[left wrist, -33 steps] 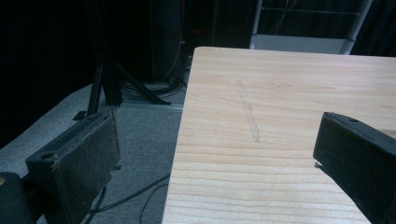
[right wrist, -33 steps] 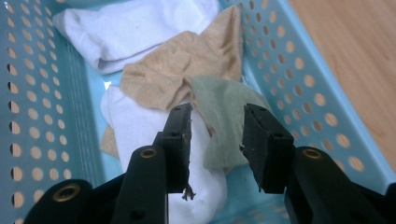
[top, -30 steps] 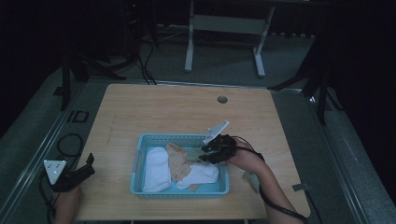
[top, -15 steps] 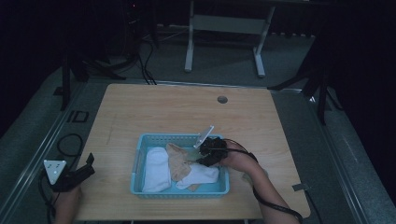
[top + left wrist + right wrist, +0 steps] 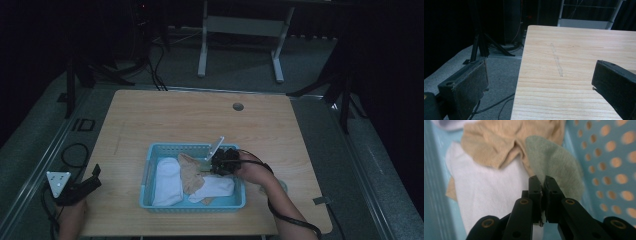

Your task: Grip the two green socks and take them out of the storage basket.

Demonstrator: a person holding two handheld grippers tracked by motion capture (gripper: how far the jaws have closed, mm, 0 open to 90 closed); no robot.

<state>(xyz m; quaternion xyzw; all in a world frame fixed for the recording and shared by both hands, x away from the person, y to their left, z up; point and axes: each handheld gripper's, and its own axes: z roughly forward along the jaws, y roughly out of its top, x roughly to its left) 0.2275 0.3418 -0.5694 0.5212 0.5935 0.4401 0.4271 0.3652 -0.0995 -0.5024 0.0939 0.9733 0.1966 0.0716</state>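
Observation:
A light blue perforated basket (image 5: 146, 176) stands on the wooden table (image 5: 175, 120) and holds a white sock (image 5: 167, 182), a tan sock (image 5: 191, 172) and another white sock (image 5: 216, 187). My right gripper (image 5: 212, 167) reaches into the basket's right side. Its jaws have just been closing and now pinch the edge of a grey-green sock (image 5: 556, 165), which lies against the tan sock (image 5: 499, 142) and the white sock (image 5: 489, 187); the right gripper (image 5: 543, 181) is shut on it. My left gripper (image 5: 92, 177) rests at the table's front left corner; seen from its own camera, the left gripper (image 5: 540, 75) is open and holds nothing.
The basket wall (image 5: 609, 157) rises close on the right of the pinched sock. A round cable hole (image 5: 238, 106) sits near the table's far edge. A metal stand (image 5: 240, 25) is behind the table, and cables (image 5: 75, 150) lie on the floor at the left.
The right gripper has sunk lower into the basket and slid a little to the left. The left gripper has stayed where it was.

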